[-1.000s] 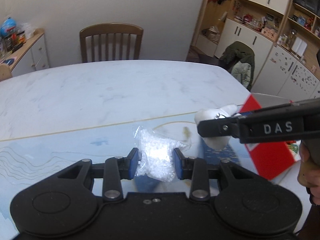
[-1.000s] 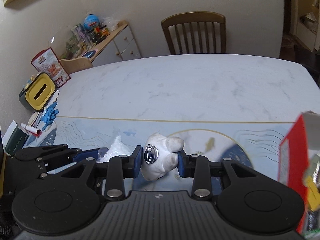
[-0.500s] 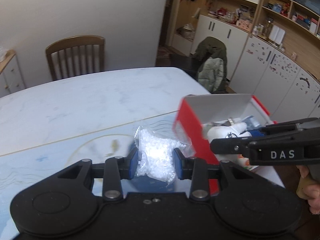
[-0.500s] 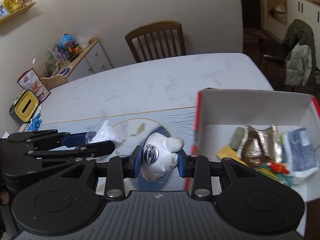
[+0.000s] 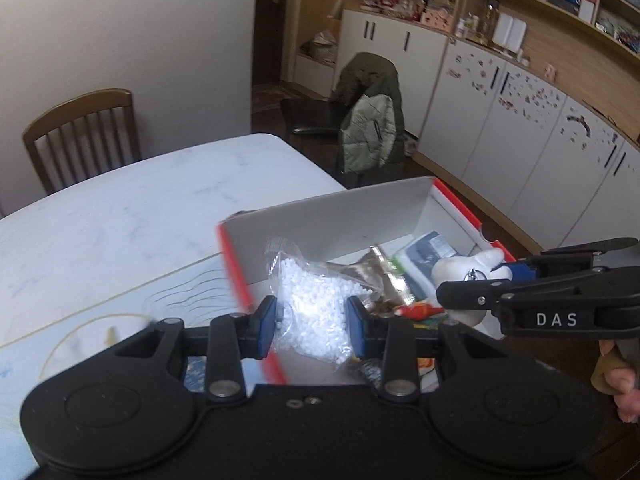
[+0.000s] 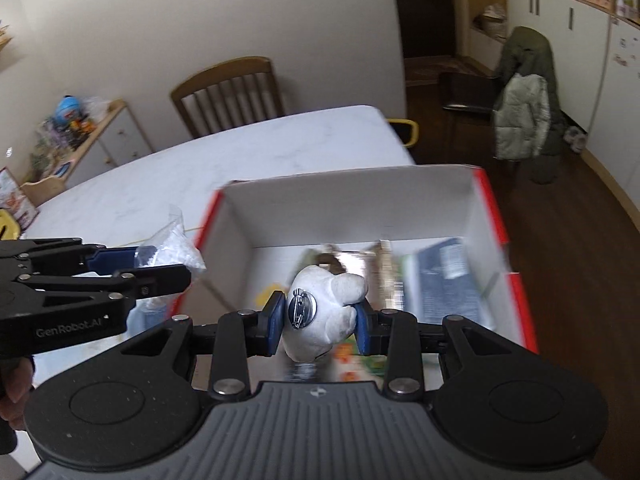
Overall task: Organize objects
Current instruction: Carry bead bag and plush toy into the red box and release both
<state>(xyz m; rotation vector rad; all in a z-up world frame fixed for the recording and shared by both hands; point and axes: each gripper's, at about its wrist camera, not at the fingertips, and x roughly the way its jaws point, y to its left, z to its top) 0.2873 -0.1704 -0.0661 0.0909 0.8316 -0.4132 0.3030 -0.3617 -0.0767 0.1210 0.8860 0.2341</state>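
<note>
My left gripper (image 5: 311, 326) is shut on a clear bag of white beads (image 5: 316, 308), held above the left edge of a red-rimmed white box (image 5: 332, 220). My right gripper (image 6: 319, 320) is shut on a white plush toy (image 6: 324, 316) with a metal pin on its side, held over the inside of the box (image 6: 360, 208). The right gripper (image 5: 476, 286) with the plush toy (image 5: 460, 270) also shows at the right of the left wrist view. In the right wrist view the left gripper (image 6: 168, 264) and its bag (image 6: 176, 246) hang left of the box.
Inside the box lie a shiny foil packet (image 6: 360, 264), a dark blue packet (image 6: 448, 280) and small colourful items (image 5: 416, 312). The box sits at the right end of a marble table (image 5: 140, 208) with a blue patterned mat (image 5: 80, 332). A wooden chair (image 6: 228, 96) stands behind.
Both grippers have swung right from over the mat to the box, each carrying its object. The plush toy is now above the box's inside, the bead bag at its left edge.
</note>
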